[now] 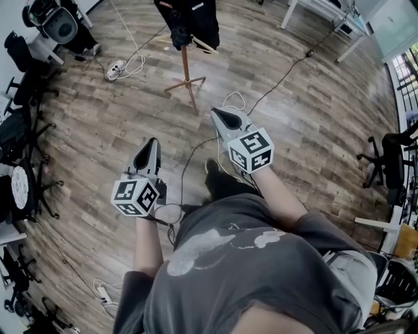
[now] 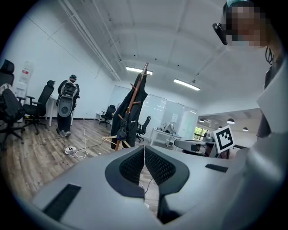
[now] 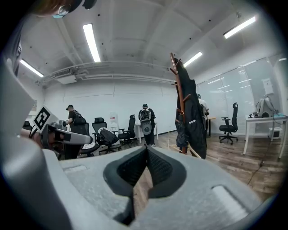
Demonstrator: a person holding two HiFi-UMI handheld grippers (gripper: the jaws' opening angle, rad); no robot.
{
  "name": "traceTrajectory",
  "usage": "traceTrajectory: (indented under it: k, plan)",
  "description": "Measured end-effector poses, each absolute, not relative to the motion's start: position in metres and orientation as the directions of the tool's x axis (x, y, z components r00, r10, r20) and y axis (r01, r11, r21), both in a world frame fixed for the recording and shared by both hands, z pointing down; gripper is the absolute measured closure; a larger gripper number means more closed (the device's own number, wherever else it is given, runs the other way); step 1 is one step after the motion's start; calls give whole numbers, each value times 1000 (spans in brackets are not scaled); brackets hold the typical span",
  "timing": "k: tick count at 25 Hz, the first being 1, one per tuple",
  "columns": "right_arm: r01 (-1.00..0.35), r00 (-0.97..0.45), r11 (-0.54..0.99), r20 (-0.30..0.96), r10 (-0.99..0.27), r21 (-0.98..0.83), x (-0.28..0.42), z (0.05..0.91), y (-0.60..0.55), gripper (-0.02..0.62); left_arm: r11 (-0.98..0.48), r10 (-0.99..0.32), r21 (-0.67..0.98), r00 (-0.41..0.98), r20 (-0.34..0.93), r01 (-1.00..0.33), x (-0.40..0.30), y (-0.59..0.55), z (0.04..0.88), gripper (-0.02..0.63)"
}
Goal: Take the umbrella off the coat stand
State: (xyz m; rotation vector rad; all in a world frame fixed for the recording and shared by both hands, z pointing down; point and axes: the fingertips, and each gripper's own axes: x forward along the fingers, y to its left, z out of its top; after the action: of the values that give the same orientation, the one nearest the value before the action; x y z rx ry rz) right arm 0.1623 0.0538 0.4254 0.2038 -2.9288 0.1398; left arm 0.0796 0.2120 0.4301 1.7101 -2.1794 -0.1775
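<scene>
The wooden coat stand point(image 1: 186, 65) stands on the floor a few steps ahead, with a dark coat point(image 1: 192, 19) draped on it. In the gripper views a small dark folded umbrella point(image 2: 122, 130) point(image 3: 182, 134) hangs low on the stand point(image 2: 135, 96) point(image 3: 176, 90) against the coat. From the head view I cannot tell it apart from the coat. My left gripper point(image 1: 151, 142) point(image 2: 144, 152) is shut and empty, well short of the stand. My right gripper point(image 1: 219, 114) point(image 3: 146, 152) is also shut and empty, and reaches a little further forward.
Cables and a power strip point(image 1: 116, 66) lie on the wood floor around the stand's feet point(image 1: 186, 83). Office chairs point(image 1: 19, 130) line the left side. White desks point(image 1: 326, 13) stand at the far right. People stand by the far wall point(image 3: 145, 117).
</scene>
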Motion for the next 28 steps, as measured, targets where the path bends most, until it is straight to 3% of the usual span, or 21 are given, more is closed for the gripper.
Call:
traceTrajectory:
  k: [17, 28]
  plan:
    - [-146, -975, 980, 187, -120, -137, 9, 433, -76, 597, 334, -935, 302, -273, 227, -893, -63, 111, 434, 595]
    - [-164, -972, 973, 195, -131, -163, -51, 441, -168, 597, 333, -934, 286, -272, 233, -899, -123, 20, 428, 595]
